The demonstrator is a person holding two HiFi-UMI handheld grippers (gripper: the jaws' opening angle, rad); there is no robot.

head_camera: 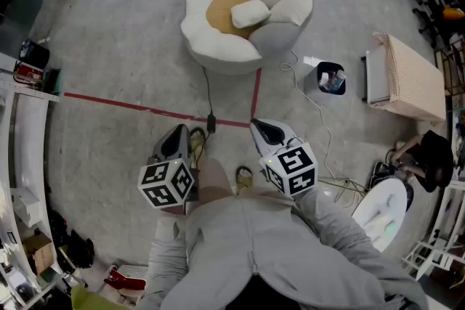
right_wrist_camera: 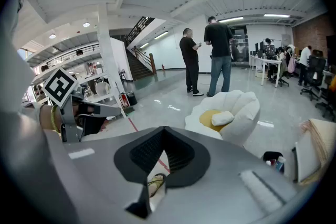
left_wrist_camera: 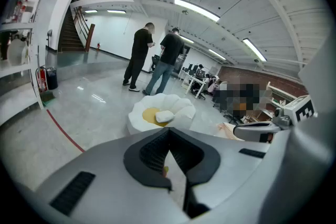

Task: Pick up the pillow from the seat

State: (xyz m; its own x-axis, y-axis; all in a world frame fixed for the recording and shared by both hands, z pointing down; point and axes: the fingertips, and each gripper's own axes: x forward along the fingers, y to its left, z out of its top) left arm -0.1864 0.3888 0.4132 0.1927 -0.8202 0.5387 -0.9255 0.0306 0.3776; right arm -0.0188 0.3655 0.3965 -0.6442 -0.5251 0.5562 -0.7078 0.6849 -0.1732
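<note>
A white pillow lies on the yellow centre of a white flower-shaped seat, far ahead on the floor. The pillow also shows in the left gripper view and again, as the pillow, in the right gripper view, with the seat around it. My left gripper and right gripper are held close to my body, well short of the seat. The left gripper is shut with nothing in it. The right gripper has its pads meeting, also holding nothing.
A red tape line crosses the floor between me and the seat. A black cable with an adapter and a white cable trail from it. A small black bin and a wicker box stand right. Two people stand beyond.
</note>
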